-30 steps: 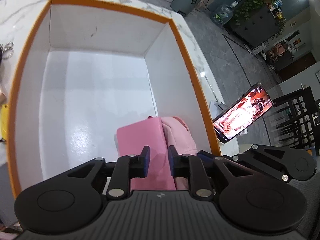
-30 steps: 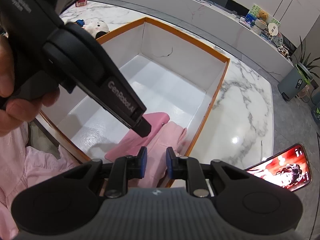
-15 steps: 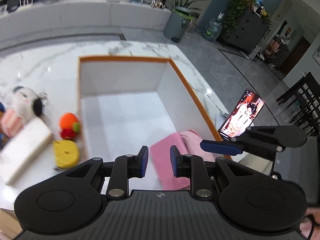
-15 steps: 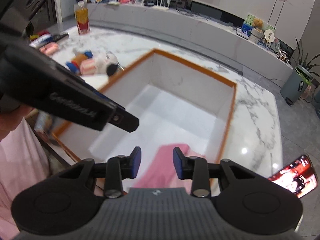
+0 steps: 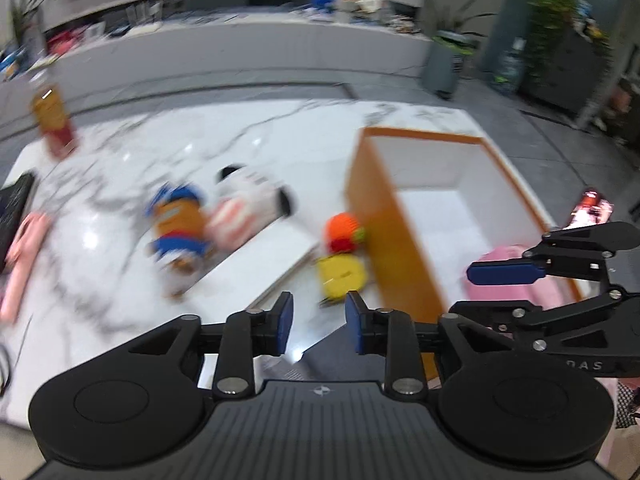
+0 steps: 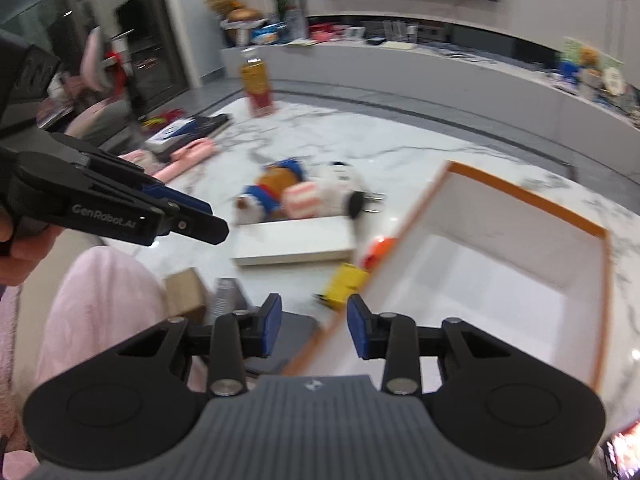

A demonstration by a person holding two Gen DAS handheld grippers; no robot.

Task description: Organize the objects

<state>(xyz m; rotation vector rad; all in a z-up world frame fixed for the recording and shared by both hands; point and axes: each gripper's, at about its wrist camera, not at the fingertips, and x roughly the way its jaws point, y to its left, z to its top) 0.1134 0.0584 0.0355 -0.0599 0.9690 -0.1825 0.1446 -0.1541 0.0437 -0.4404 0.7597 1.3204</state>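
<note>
A white box with an orange rim (image 5: 380, 208) (image 6: 520, 196) stands on the marble table, and a folded pink cloth (image 5: 500, 254) lies in its near corner. Left of the box lie a yellow toy (image 5: 340, 274) (image 6: 344, 280), an orange knitted toy (image 5: 344, 228), a flat white box (image 5: 260, 264) (image 6: 292, 240), a black-and-white plush (image 5: 252, 184) (image 6: 340, 184) and a blue-and-orange plush (image 5: 178, 224) (image 6: 276, 184). My left gripper (image 5: 319, 325) hangs above the table's near edge, its jaws opening with nothing between them. My right gripper (image 6: 314, 330) is open and empty near the box's near-left corner.
A bottle of amber liquid (image 5: 52, 120) (image 6: 258, 84) stands at the far left of the table. Pink items (image 5: 24, 252) and dark flat things lie at the left end. A phone showing a picture (image 5: 592, 208) leans right of the box. A long counter runs behind.
Both grippers have let go of the pink cloth, pulled back and up out of the box and swung left toward the toys. Their jaws stand wider than before.
</note>
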